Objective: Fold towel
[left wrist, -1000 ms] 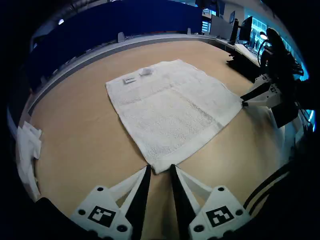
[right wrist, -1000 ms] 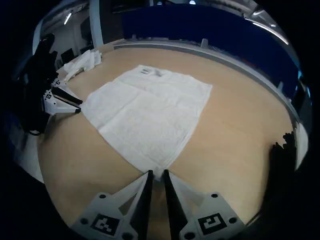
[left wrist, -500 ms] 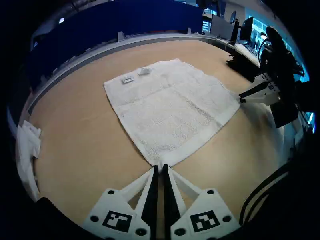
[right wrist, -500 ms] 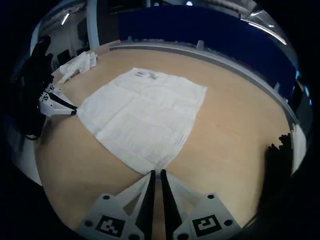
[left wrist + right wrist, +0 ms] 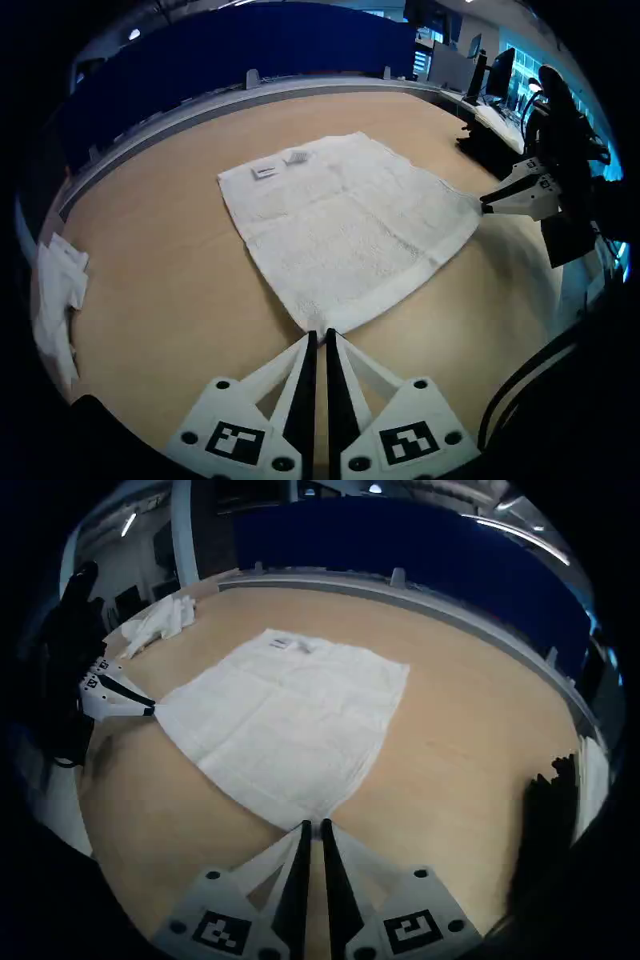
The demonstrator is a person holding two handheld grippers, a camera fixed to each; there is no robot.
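Pinches left claw and right claw shut on near corners of white terry towel, spread ahead on tan wooden surface. Risks shallow-held corner slipping out during lift, skewing fold.

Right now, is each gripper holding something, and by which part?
Both hold the towel. The left gripper pinches one corner of it, and the right gripper pinches the neighbouring corner along the same edge.

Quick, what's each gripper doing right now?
Left gripper: closed on a corner of the towel.
Right gripper: closed on another towel corner.
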